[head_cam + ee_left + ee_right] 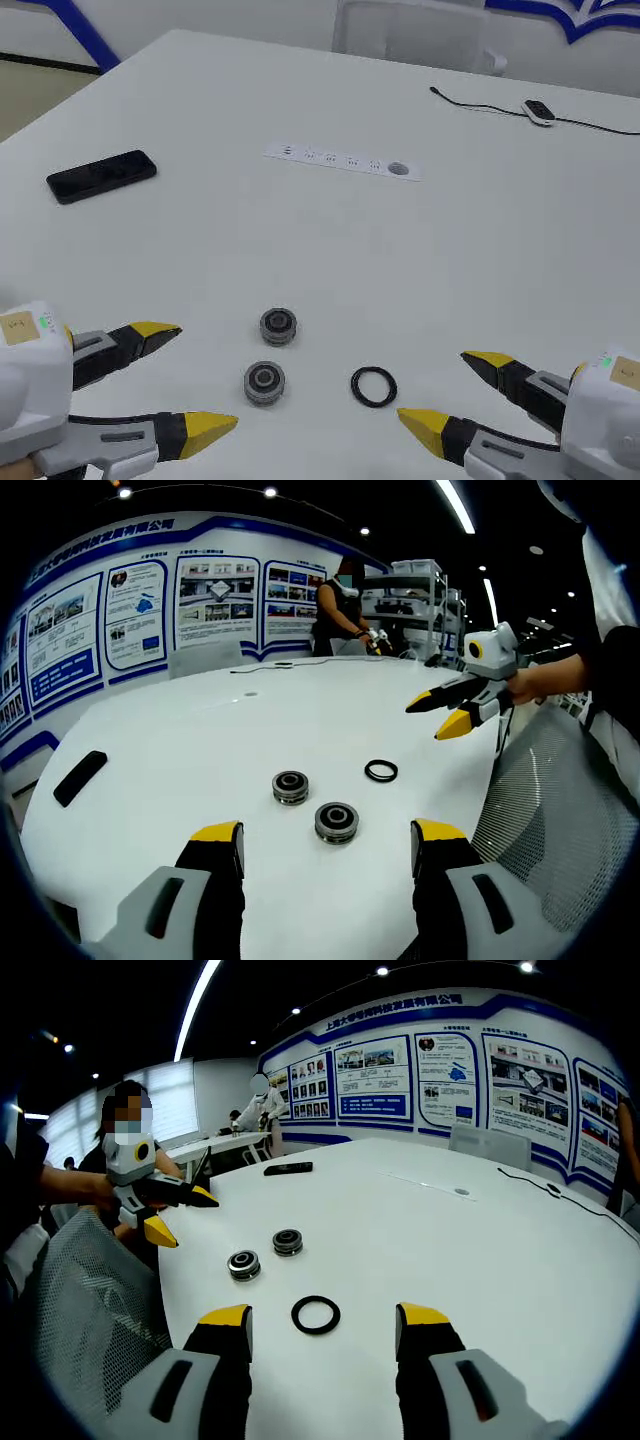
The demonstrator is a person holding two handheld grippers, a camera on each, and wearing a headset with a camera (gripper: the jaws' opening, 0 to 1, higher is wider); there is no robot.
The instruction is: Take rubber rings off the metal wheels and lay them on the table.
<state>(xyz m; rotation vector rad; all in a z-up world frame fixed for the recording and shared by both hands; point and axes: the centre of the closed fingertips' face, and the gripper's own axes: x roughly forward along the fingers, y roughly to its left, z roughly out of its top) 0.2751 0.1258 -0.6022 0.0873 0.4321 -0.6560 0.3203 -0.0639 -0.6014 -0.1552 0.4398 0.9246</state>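
Ring lies on table right of nearer wheel

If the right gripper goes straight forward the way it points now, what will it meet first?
Most likely the black rubber ring, which lies flat on the table straight ahead of the right gripper, between its open jaws. Its height is unclear, so it might pass above.
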